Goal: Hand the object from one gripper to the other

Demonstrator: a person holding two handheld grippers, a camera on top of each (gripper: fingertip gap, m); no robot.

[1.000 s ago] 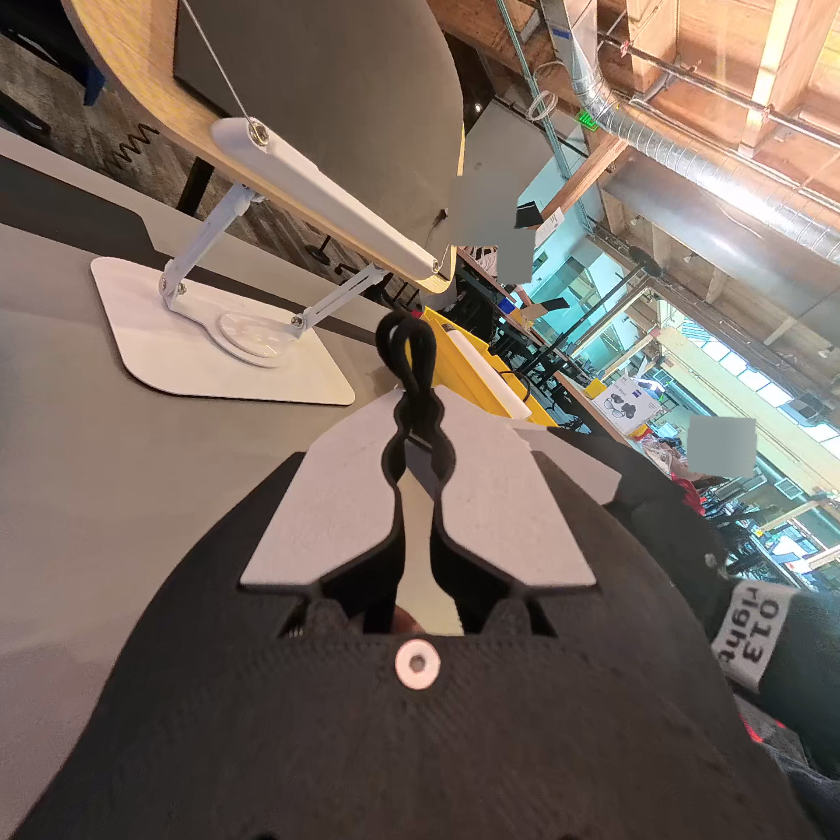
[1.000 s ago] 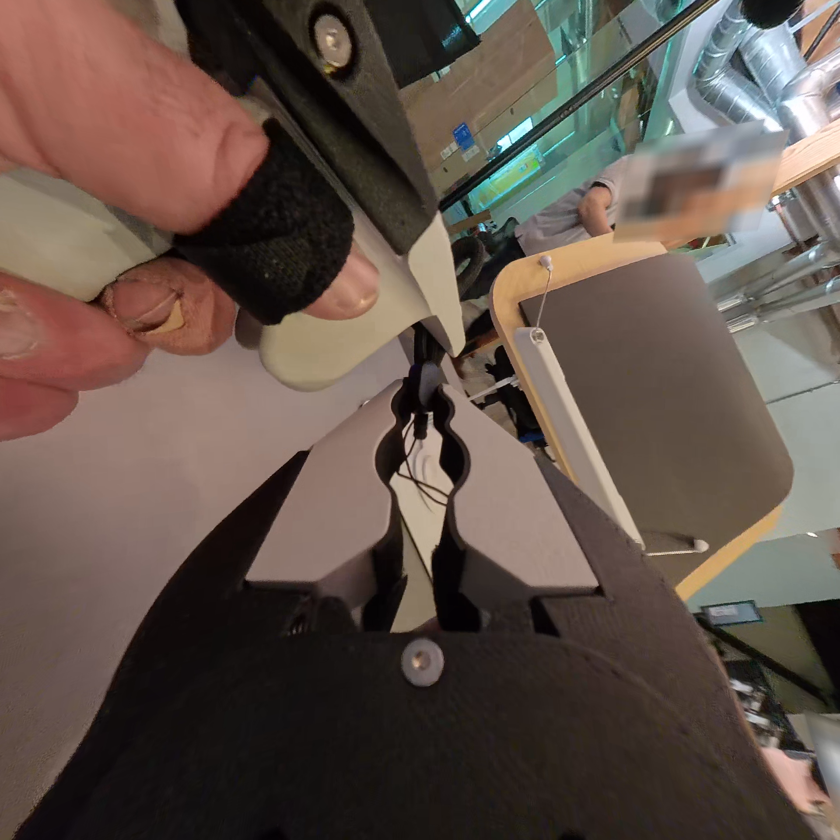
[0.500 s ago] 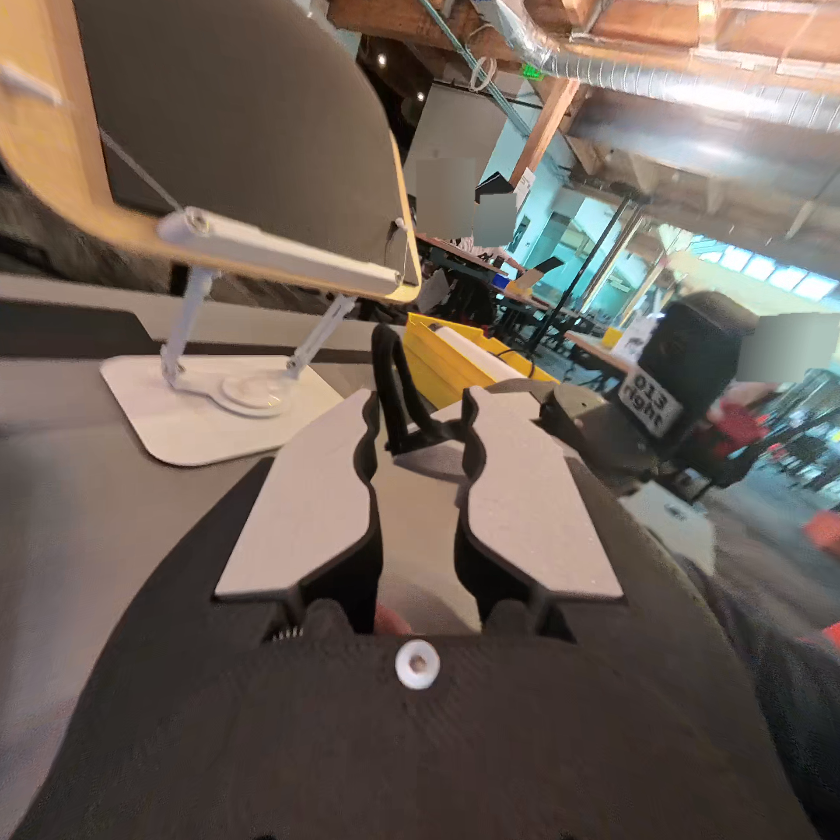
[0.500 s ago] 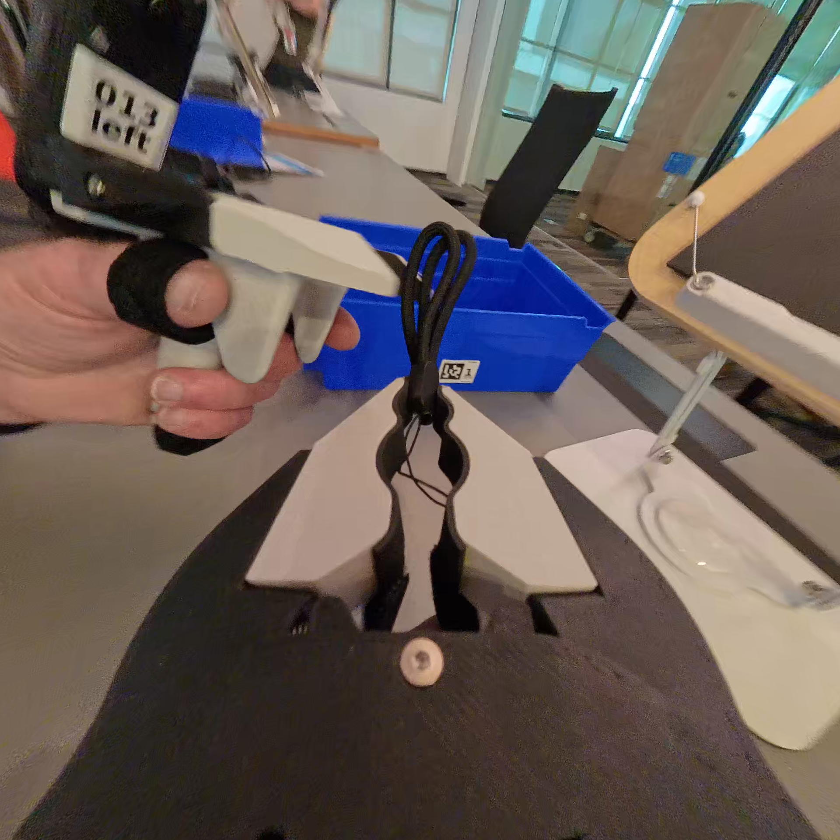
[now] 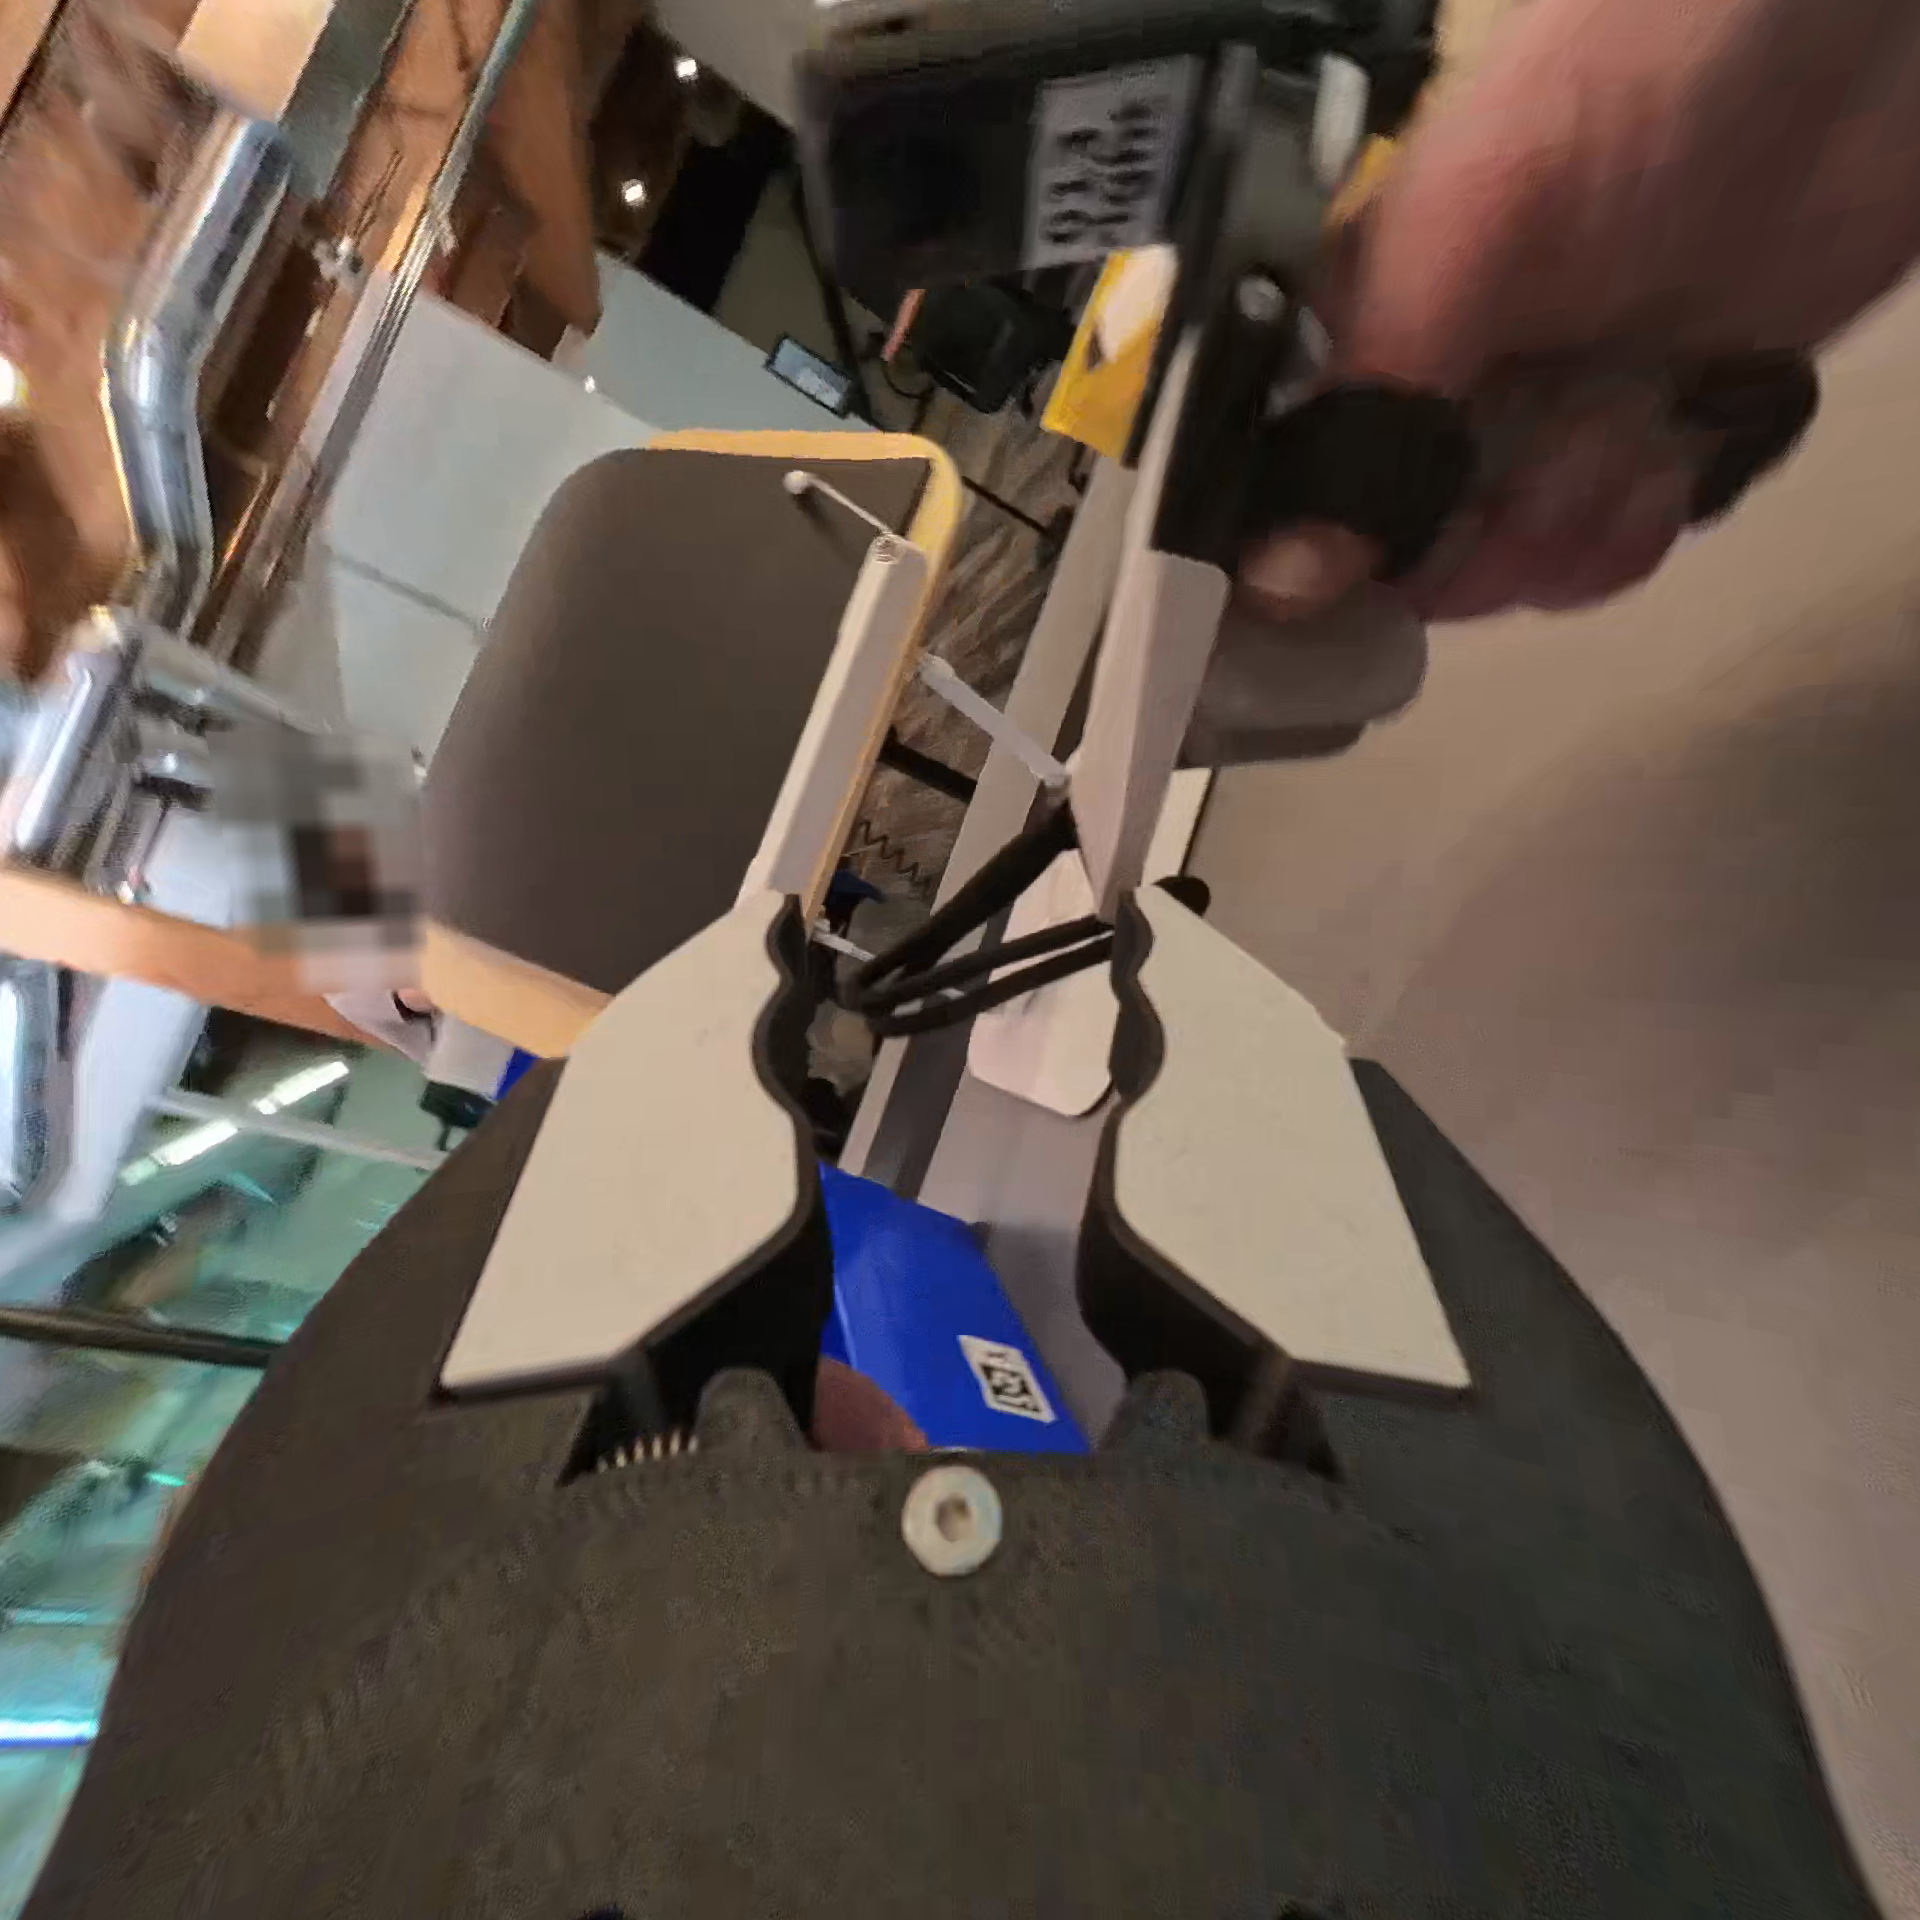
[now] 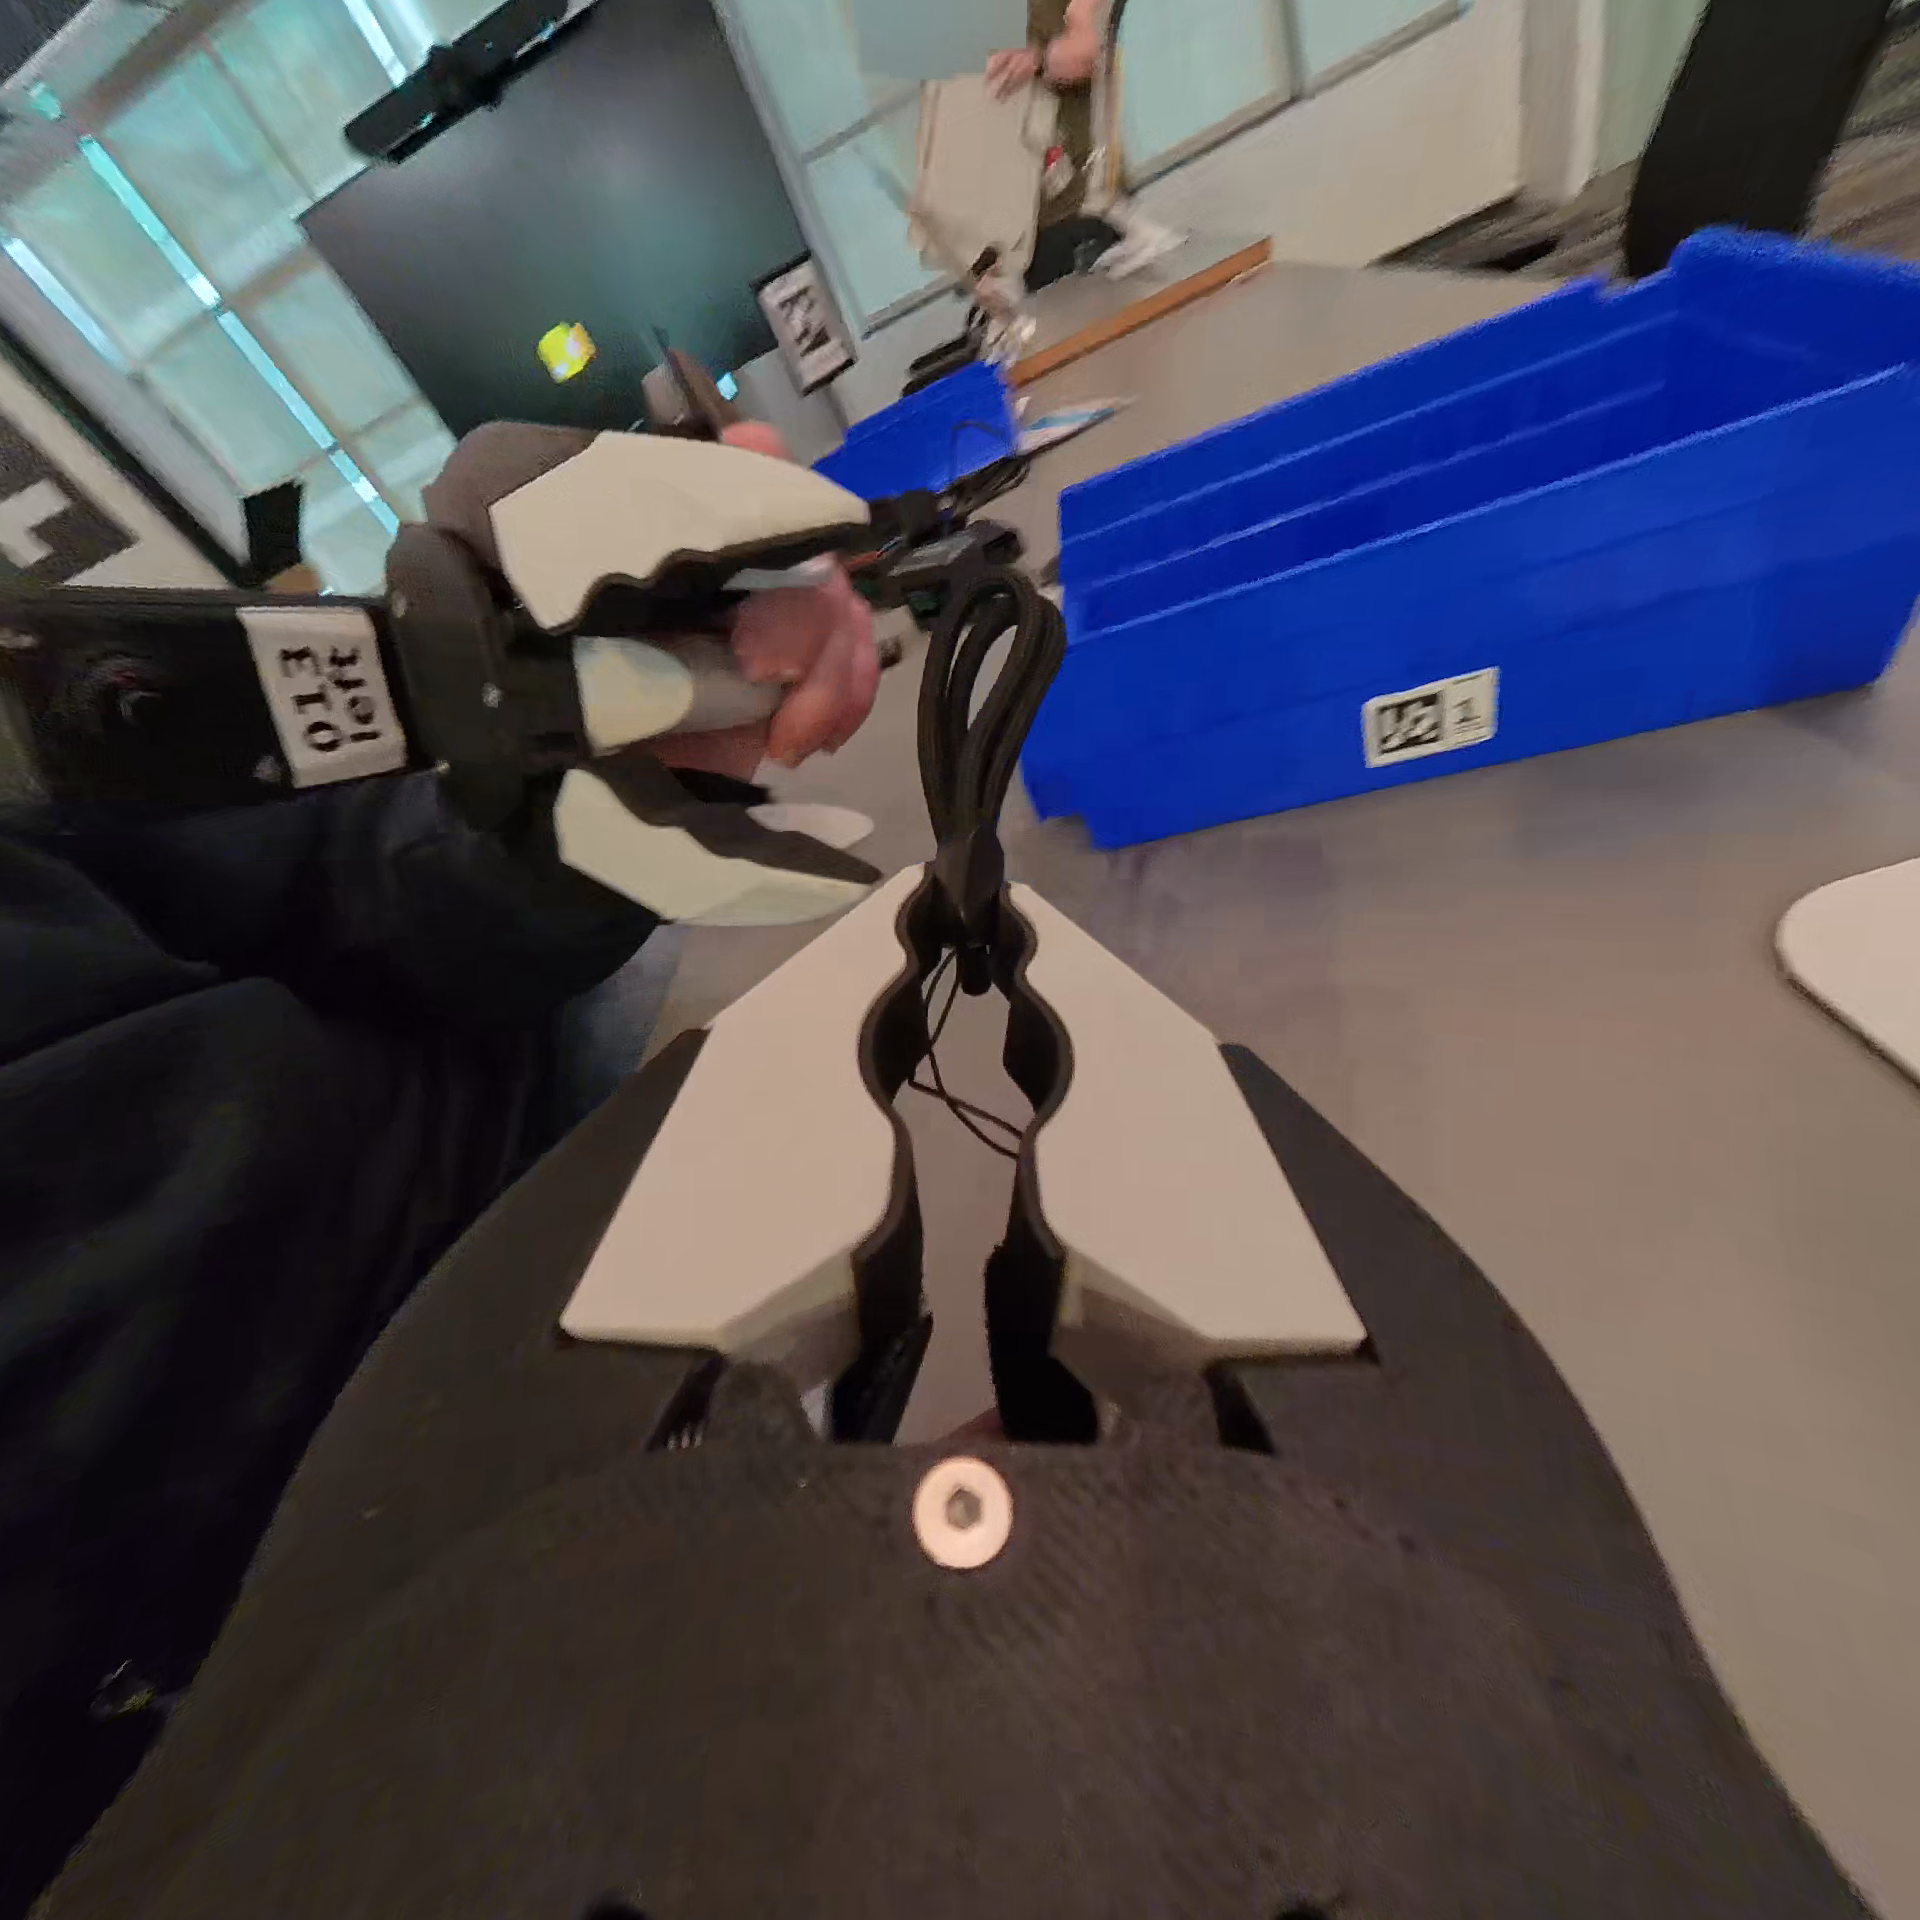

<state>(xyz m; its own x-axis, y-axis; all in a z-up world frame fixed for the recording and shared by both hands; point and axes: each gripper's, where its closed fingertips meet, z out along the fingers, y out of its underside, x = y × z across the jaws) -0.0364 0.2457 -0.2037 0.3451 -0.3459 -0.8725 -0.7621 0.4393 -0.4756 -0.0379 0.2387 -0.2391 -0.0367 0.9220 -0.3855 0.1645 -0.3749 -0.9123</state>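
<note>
Pinching black cord bundle (image 6: 982,717) at its tips, right gripper (image 6: 964,914); left gripper (image 5: 961,971) spread wide, empty, just beside the loops.

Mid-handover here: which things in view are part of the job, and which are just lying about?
Part of the job:
- black cord bundle, pinched at its lower end
- right claw, shut on the bundle
- left claw, open, holding nothing

Lying about:
- blue bin on the table
- second blue bin farther back
- white stand base at the right edge
</note>
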